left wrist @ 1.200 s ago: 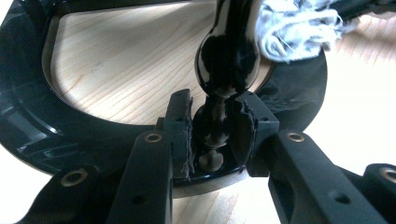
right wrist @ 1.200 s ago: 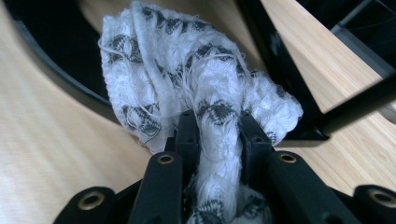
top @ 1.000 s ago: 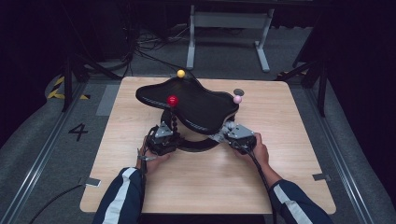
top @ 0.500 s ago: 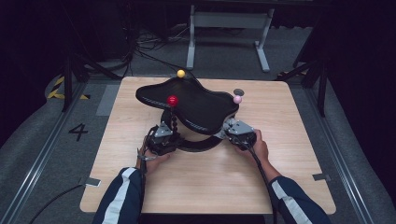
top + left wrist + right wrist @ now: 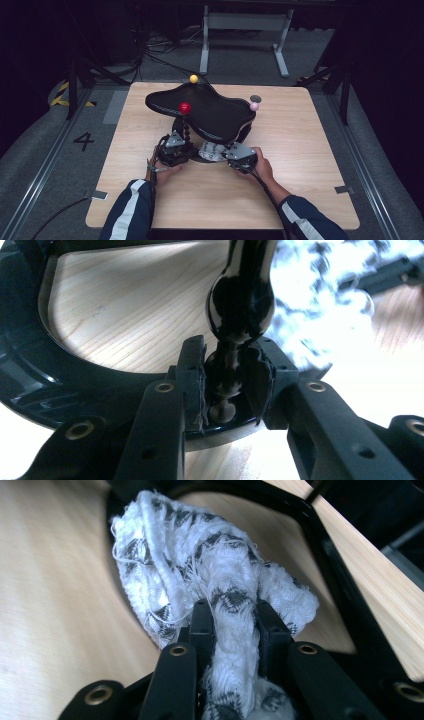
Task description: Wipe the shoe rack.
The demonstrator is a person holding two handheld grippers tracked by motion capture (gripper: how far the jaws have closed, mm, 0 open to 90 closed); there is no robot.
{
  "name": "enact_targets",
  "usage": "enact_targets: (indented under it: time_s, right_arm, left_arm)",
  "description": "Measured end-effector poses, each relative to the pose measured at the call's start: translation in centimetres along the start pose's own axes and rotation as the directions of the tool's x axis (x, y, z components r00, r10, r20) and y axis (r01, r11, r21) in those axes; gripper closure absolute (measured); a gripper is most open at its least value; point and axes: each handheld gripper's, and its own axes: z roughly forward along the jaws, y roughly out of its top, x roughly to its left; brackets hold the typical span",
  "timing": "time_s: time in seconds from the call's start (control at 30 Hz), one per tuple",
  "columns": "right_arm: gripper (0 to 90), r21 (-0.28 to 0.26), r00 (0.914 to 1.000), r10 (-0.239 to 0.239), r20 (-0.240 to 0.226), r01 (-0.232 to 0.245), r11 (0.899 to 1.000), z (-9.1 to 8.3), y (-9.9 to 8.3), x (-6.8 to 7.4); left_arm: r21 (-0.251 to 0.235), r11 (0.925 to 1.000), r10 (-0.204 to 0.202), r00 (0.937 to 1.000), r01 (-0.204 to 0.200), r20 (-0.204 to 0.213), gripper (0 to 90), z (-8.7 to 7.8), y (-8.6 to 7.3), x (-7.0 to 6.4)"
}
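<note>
Two grips matter: the left gripper (image 5: 227, 385) is clamped on the black beaded post (image 5: 235, 315) of the stand (image 5: 200, 107), steadying it, while the right gripper (image 5: 232, 625) pinches the black-and-white cloth (image 5: 200, 570) at the stand's base ring (image 5: 330, 555) on the table (image 5: 310, 130). Wipe with short strokes, holding the post firmly.

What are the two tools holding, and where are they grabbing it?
The left tool pinches the black beaded post near its bottom. The right tool pinches a bunched fold of the white-and-black cloth.
</note>
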Motion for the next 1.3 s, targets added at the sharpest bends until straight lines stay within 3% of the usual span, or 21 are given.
enact_targets:
  time_s: [0.07,0.17,0.3,0.4,0.43,0.47,0.5,0.53,0.57,0.77,0.9,1.13,1.23,1.3]
  right_arm:
    - [74.9,0.008,0.9997,-0.024,0.006,0.024,1.0,0.0,0.2,0.2]
    - [74.8,0.01,0.9999,-0.006,0.009,0.006,1.0,0.0,-0.2,-0.2]
    - [74.9,0.025,0.9978,0.017,0.064,-0.019,1.0,0.1,-0.9,-1.6]
    - [75.0,0.031,0.994,0.051,0.097,-0.054,0.998,0.2,-1.6,-2.8]
    - [75.1,0.039,0.9882,0.082,0.129,-0.087,0.995,0.4,-2.1,-3.8]
    - [75.1,0.039,0.9882,0.082,0.129,-0.087,0.995,0.4,-2.1,-3.8]
    - [75.1,0.04,0.9824,0.103,0.156,-0.11,0.993,0.4,-2.6,-4.6]
    - [75.1,0.04,0.9824,0.103,0.156,-0.11,0.993,0.4,-2.6,-4.6]
    - [75.1,0.038,0.9784,0.135,0.157,-0.142,0.989,0.4,-2.9,-5.2]
    - [75.1,0.054,0.9739,0.135,0.183,-0.147,0.988,0.3,-3.2,-6.0]
    - [74.0,0.074,0.966,0.134,0.221,-0.154,0.985,0.2,-4.0,-6.9]
    - [75.4,0.06,0.9599,0.157,0.232,-0.175,0.983,-0.4,-4.5,-7.7]
    - [75.9,0.061,0.9632,0.154,0.22,-0.171,0.983,-0.4,-4.5,-7.7]
    - [76.0,0.07,0.9701,0.146,0.194,-0.162,0.984,-0.2,-4.4,-7.3]
  left_arm:
    - [0.0,1.0,0.0,1.0,0.0,0.0,69.0,0.0,0.0,0.0]
    - [0.003,1.0,-0.003,1.0,0.003,-0.003,69.0,0.0,0.0,0.0]
    - [0.002,1.0,-0.001,1.0,0.001,0.0,69.0,0.0,0.0,0.0]
    - [0.002,1.0,-0.002,1.0,0.002,-0.003,68.9,0.0,0.0,0.0]
    - [0.004,1.0,-0.002,1.0,0.002,-0.001,69.0,-0.1,0.0,0.1]
    - [0.004,1.0,-0.002,1.0,0.002,-0.001,69.0,-0.1,0.0,0.1]
    - [0.003,1.0,-0.003,1.0,0.003,0.0,69.0,-0.1,0.0,0.1]
    - [0.003,1.0,-0.003,1.0,0.003,0.0,69.0,-0.1,0.0,0.1]
    - [0.0,1.0,-0.005,1.0,0.005,0.001,69.1,0.0,0.0,0.1]
    - [0.0,1.0,-0.006,1.0,0.006,0.004,69.1,0.0,0.0,0.1]
    - [0.0,1.0,-0.007,1.0,0.007,0.003,69.1,0.0,0.0,0.1]
    - [0.002,0.9999,-0.011,0.9999,0.01,0.014,69.1,0.0,0.0,0.1]
    - [-0.001,0.9999,-0.012,0.9998,0.012,0.015,69.1,0.0,0.0,0.1]
    - [0.002,0.9999,-0.01,0.9998,0.01,0.014,69.1,0.0,0.0,0.1]
